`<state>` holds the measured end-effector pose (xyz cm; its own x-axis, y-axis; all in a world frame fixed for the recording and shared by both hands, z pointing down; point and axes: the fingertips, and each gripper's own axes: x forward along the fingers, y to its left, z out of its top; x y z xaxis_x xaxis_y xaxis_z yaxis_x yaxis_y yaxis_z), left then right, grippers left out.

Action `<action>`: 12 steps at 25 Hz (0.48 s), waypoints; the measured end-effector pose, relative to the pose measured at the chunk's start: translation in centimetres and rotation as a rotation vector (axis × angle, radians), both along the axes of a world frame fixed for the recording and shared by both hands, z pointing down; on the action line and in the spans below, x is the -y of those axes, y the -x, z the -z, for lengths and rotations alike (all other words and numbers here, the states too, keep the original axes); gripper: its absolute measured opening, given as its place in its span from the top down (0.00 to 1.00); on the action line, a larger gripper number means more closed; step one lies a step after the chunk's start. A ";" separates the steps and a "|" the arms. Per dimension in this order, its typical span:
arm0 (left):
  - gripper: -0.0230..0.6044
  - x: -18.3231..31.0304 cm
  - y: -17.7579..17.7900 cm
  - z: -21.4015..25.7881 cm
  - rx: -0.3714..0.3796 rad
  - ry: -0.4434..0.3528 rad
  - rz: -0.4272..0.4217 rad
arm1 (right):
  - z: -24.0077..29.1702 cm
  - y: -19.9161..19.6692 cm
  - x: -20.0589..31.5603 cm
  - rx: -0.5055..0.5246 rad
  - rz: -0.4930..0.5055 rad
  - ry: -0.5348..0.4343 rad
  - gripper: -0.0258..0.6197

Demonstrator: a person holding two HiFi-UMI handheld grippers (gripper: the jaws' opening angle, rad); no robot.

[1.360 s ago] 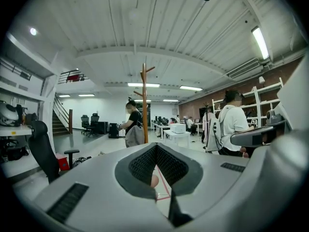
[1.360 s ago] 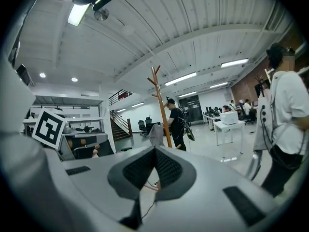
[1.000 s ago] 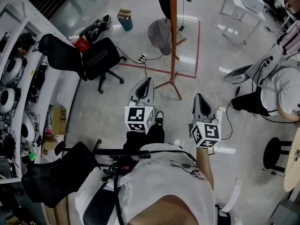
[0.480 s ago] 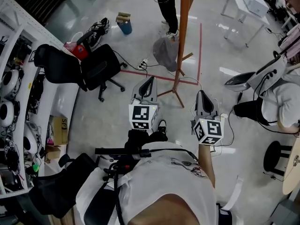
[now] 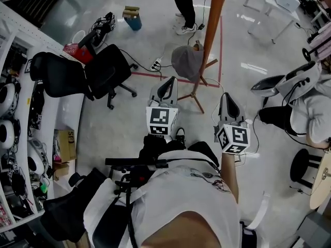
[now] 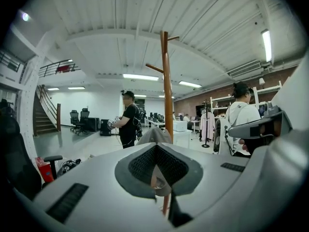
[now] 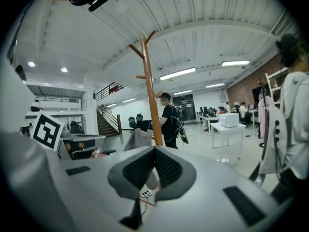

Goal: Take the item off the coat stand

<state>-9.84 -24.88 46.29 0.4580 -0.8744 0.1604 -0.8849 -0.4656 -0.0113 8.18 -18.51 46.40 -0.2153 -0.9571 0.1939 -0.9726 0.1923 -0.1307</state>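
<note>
Judging this as the approach step: the grey cap (image 5: 187, 61) is hanging on the coat stand (image 5: 213, 27), at one o'clock from the left gripper (image 5: 166, 84). Left gripper and right gripper (image 5: 227, 101) are both showing jaws pressed together, empty. The next move is calling for opening one pair around the cap.

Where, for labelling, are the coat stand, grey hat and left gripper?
coat stand (image 5: 212, 19): head view, its pole.
grey hat (image 5: 185, 61): head view, its crown.
left gripper (image 5: 167, 82): head view, its tip.

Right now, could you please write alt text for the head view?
A grey cap hangs on a wooden coat stand ahead of the person, whose left claw and right claw, both shut and empty, point toward it.
</note>
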 end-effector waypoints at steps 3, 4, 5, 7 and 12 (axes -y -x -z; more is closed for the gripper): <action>0.96 1.0 -0.1 -0.1 -0.005 0.008 0.021 | 0.1 -0.4 1.4 -0.006 0.020 -0.006 0.95; 0.96 1.3 -0.1 0.0 -0.008 0.011 0.031 | 0.3 -0.4 2.0 -0.011 0.030 -0.015 0.95; 0.96 1.6 0.0 -0.1 -0.010 0.015 0.039 | 0.4 -0.3 2.6 -0.013 0.039 -0.022 0.95; 0.96 1.9 0.1 -0.3 -0.003 0.024 0.046 | 0.6 -0.2 3.6 -0.013 0.051 -0.030 0.95; 0.96 2.5 -0.5 -0.2 0.020 0.039 0.058 | 2.1 -0.3 5.3 -0.018 0.087 -0.056 0.95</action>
